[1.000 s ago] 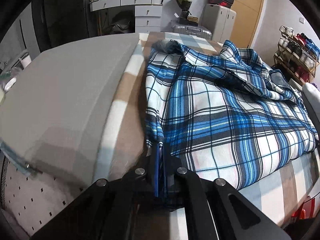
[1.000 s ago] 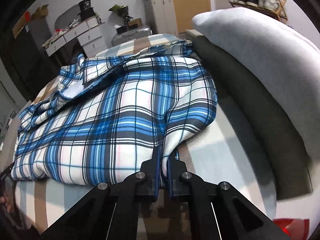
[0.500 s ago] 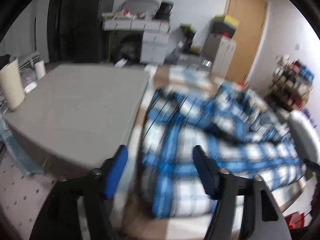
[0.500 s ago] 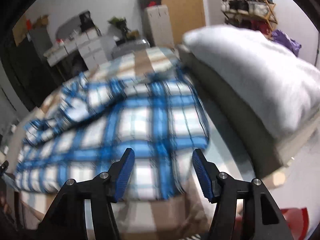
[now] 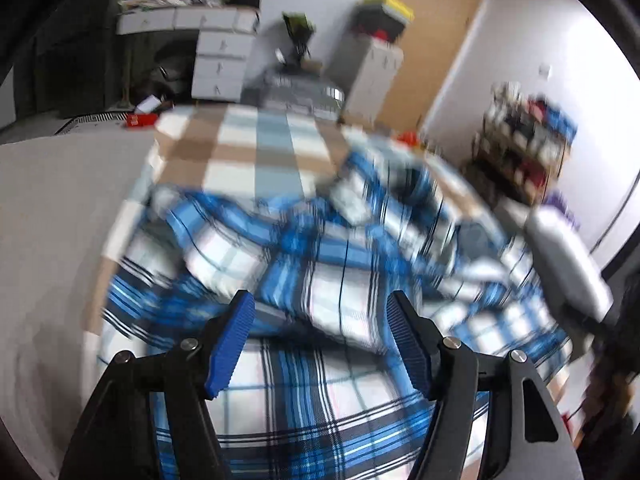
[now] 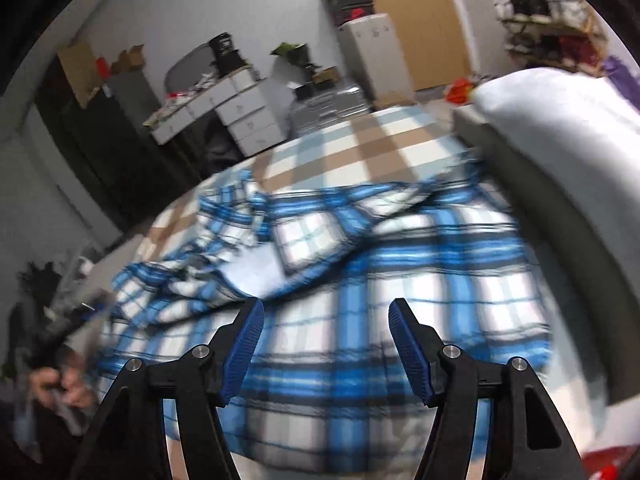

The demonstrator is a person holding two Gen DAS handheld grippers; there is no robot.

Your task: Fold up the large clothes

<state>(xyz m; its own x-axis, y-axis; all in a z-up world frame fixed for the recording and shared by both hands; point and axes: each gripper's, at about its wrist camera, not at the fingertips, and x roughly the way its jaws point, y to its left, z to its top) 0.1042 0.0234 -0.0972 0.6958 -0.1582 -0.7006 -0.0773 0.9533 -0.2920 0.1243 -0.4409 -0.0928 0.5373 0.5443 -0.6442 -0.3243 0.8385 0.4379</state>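
Blue, white and black plaid shirt [image 5: 344, 300] lying on the bed [image 5: 256, 148], lower part folded flat, upper part rumpled, blurred.

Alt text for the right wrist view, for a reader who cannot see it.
The right gripper, jaws opening with nothing between them, hovers over a blue plaid shirt lying rumpled on a checked bedspread. A grey pillow lies to the right, with white drawers behind. The picture is motion-blurred.

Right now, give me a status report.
Left gripper open, empty. Right gripper opening, empty. Plaid shirt on bed, rumpled. Nothing in the way.
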